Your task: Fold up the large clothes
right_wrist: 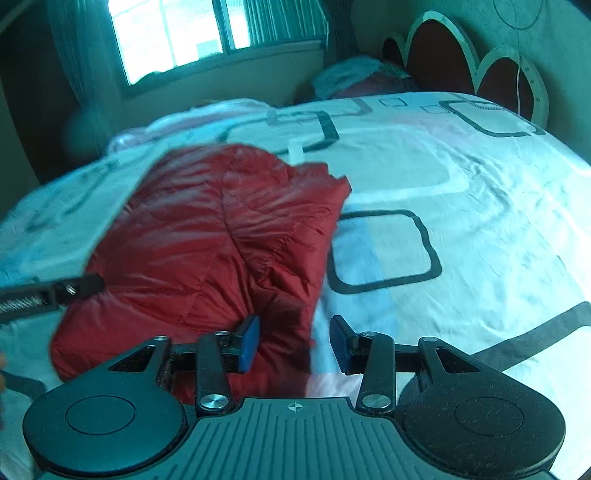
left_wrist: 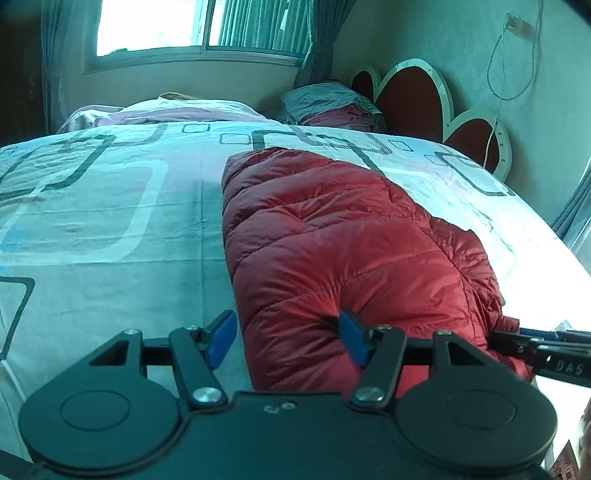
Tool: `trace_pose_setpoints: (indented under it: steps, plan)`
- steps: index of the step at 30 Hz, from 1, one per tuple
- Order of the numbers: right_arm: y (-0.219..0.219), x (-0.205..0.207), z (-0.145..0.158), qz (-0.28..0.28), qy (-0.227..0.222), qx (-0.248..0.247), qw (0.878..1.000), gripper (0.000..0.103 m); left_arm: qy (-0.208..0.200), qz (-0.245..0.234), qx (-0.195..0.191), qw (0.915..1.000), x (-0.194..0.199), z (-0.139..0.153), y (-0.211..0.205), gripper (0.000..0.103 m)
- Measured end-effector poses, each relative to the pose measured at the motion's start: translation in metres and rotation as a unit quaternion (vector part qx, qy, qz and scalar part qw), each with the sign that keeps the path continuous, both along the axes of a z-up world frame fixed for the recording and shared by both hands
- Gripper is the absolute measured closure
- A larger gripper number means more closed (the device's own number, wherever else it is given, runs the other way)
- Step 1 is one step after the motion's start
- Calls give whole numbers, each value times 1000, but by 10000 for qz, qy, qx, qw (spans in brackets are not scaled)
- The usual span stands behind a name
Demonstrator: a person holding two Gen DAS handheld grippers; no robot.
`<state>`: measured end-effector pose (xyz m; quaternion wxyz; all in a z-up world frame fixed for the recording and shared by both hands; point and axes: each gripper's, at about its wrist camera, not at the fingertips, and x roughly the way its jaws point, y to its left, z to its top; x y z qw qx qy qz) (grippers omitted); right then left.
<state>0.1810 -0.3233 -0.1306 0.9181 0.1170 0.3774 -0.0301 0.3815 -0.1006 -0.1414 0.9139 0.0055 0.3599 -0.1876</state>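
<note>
Bright window (left_wrist: 155, 26), curtains (left_wrist: 317, 40), scalloped headboard (left_wrist: 410, 99).

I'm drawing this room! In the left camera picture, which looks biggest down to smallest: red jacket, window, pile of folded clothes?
1. Red jacket, though it's nearest the camera.
2. Window, cut off at the top.
3. Pile of folded clothes, farthest back.

left tongs (left_wrist: 288, 339): jaws apart, angled downward | right tongs (right_wrist: 293, 343): jaws apart, angled downward

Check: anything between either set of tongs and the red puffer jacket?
Nothing visible. The left tongs and right tongs both stand open right at the near edge of the red puffer jacket, which lies alone on the patterned bedspread.
</note>
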Motion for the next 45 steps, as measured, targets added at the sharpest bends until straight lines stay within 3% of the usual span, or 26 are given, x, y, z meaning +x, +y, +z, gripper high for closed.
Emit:
trace_pose_setpoints:
  steps: [6, 15, 20, 21, 24, 30, 34, 38, 41, 44, 45]
  plan:
    - [-5, 12, -25, 18, 399, 168, 9991, 61, 32, -99, 66, 9999, 4, -9, -2, 42]
    - [-10, 10, 2, -1, 255, 255, 9993, 61, 81, -70, 26, 9999, 6, 5, 0, 39]
    - [-16, 16, 13, -126, 138, 565, 9982, 60, 73, -13, -193, 9998, 9, 14, 4, 34]
    - [-17, 19, 15, -141, 127, 581, 9981, 59, 69, -6, -223, 9997, 9, 15, 5, 32]
    - [-19, 23, 20, -239, -8, 508, 9984, 19, 62, 6, -262, 9996, 14, 20, 6, 29]
    - [-14, 40, 35, -178, -243, 265, 9992, 19, 65, -42, -167, 9998, 29, 22, -2, 30]
    - [-10, 59, 40, -210, -398, 42, 9990, 19, 84, -99, -82, 9999, 42, 18, -9, 38]
    - [-12, 84, 19, -305, -9, -111, 9995, 19, 161, -211, -22, 9996, 49, 10, -15, 39]
    - [-21, 89, 5, -366, 192, 90, 9991, 19, 187, -241, -12, 9995, 50, 7, -17, 36]
    - [-32, 91, 1, -376, 221, 380, 9983, 18, 294, -270, -103, 9992, 55, 7, -13, 27]
    - [-36, 93, 0, -394, 263, 505, 9976, 11, 351, -268, -146, 9989, 59, 6, -11, 23]
